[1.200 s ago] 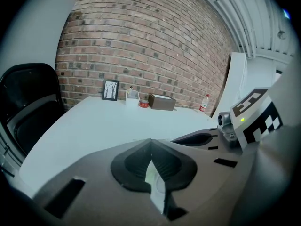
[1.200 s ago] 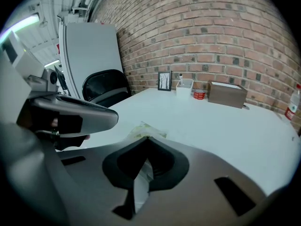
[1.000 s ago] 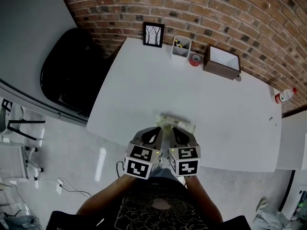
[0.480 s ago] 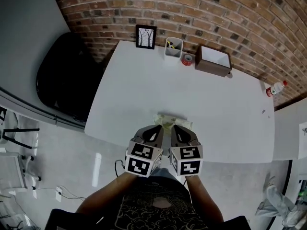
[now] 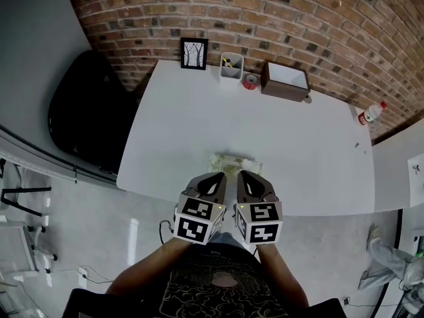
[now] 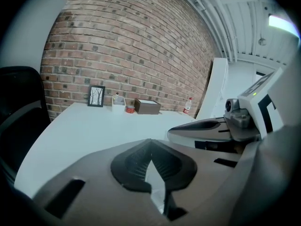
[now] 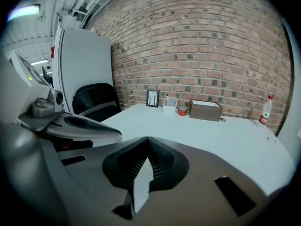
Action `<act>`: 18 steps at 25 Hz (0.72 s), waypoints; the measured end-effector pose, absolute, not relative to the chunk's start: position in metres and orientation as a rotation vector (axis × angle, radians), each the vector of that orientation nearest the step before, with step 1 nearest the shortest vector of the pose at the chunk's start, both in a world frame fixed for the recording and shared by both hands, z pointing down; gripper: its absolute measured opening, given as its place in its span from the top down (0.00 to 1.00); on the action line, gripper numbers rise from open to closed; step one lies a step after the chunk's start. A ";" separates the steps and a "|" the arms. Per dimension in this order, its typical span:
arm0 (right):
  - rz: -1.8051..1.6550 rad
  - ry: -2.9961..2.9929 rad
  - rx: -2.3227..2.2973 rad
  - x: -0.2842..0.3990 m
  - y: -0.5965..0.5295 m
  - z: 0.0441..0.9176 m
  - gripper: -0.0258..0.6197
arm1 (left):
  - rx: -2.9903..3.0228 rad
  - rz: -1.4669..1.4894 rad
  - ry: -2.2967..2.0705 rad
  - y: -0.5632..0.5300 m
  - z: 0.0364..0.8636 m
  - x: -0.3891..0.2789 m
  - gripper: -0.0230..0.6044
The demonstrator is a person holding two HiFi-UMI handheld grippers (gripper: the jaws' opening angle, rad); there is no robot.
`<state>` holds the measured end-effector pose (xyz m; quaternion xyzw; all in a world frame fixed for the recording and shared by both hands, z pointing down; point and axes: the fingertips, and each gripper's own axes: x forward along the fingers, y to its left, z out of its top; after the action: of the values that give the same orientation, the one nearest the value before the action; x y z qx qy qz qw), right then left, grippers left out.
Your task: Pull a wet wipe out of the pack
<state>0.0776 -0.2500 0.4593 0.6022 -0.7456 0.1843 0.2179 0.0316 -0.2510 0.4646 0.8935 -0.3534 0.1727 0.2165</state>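
The wet wipe pack [image 5: 232,162], pale green and flat, lies on the white table [image 5: 199,124] close to its near edge. Both grippers hover side by side just short of it, over the table's edge. The left gripper [image 5: 214,178] is shut with nothing between its fingers, and its tip is at the pack's near left. The right gripper [image 5: 246,177] is likewise shut and empty at the pack's near right. In the left gripper view the left gripper [image 6: 150,146] has its black pads meeting; in the right gripper view so does the right gripper [image 7: 147,145]. The pack is hidden in both gripper views.
Along the brick wall at the table's far edge stand a framed picture [image 5: 194,53], a white pen cup [image 5: 232,66], a red tape roll [image 5: 250,81] and a brown box [image 5: 285,81]. A bottle [image 5: 371,113] stands at the far right corner. A black chair [image 5: 86,111] is to the left.
The head view has shifted, so the table and wall objects sit a little higher and further left in the picture. Both grippers stay shut, side by side just short of the pack.
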 end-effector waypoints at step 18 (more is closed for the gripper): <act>0.458 -2.067 1.798 0.070 -0.209 0.428 0.94 | 2.534 0.463 -0.939 -0.211 0.448 0.020 0.95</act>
<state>0.0699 -0.2089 0.4284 0.6366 -0.7319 0.1623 0.1809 0.0203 -0.2107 0.4476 0.9057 -0.3357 0.1655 0.1988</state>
